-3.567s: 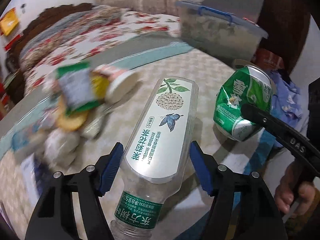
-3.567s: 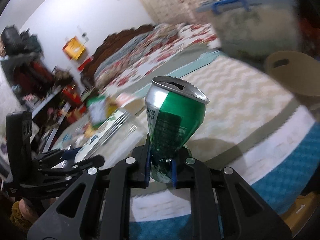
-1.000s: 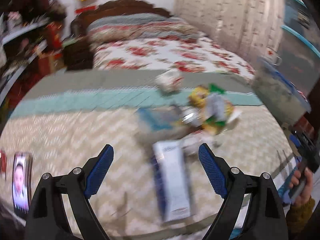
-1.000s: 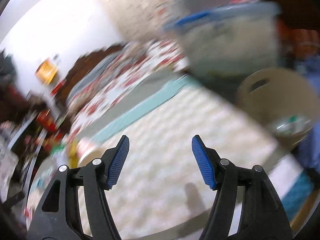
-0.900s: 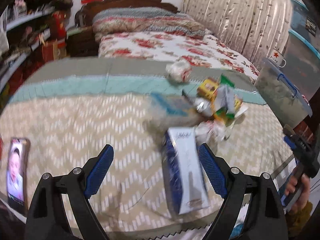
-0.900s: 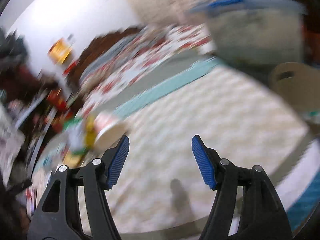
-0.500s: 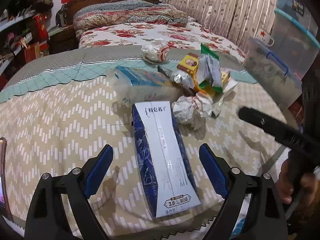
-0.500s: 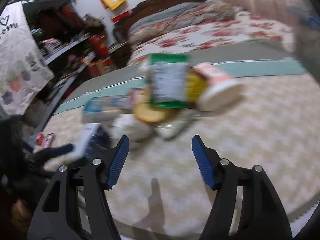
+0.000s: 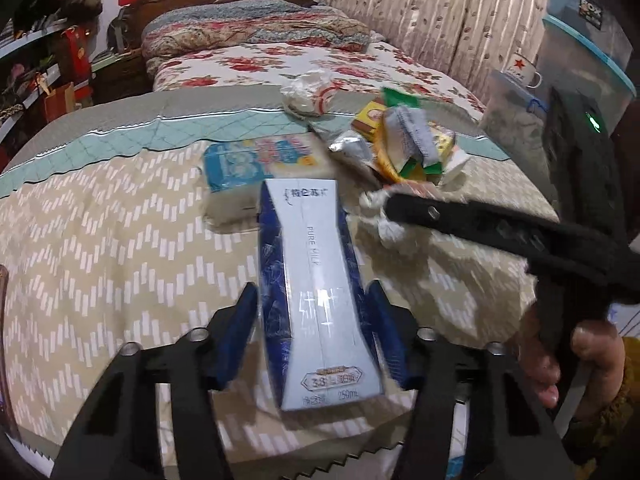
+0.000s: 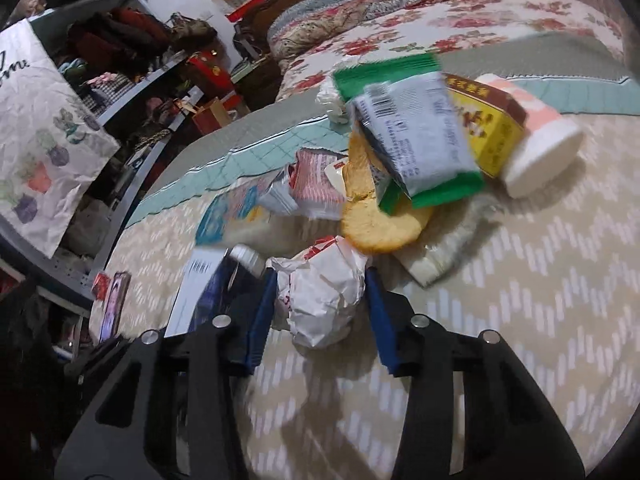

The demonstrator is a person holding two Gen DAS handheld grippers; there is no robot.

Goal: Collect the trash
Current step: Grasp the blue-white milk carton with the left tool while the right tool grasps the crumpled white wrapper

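I am picking up two bits of trash at once from the table with the zigzag cloth (image 9: 100, 240). My left tongs (image 9: 312, 336) have just been closing, and the blue and white milk carton (image 9: 316, 300) lies flat between the two blue pads. The pads sit right against its sides, so I think they are just starting to hold it, but the carton is still lying on the cloth. My right tongs (image 10: 320, 312) have just been closing too, around the crumpled white paper ball (image 10: 320, 300). The left pad looks like it is touching the paper. The right pad is very near, and I cannot tell if it is pressing yet. The rest of the trash sits in a heap just behind: a green snack packet (image 10: 408, 132), a yellow box (image 10: 484, 132), a white cup (image 10: 536, 156) on its side and a round cracker (image 10: 380, 220). Next I think I must squeeze both tongs tight and lift straight up. The carton is smooth and could slip out. The paper ball is soft and will squash, so I need a firm squeeze before I carry both to the bin.
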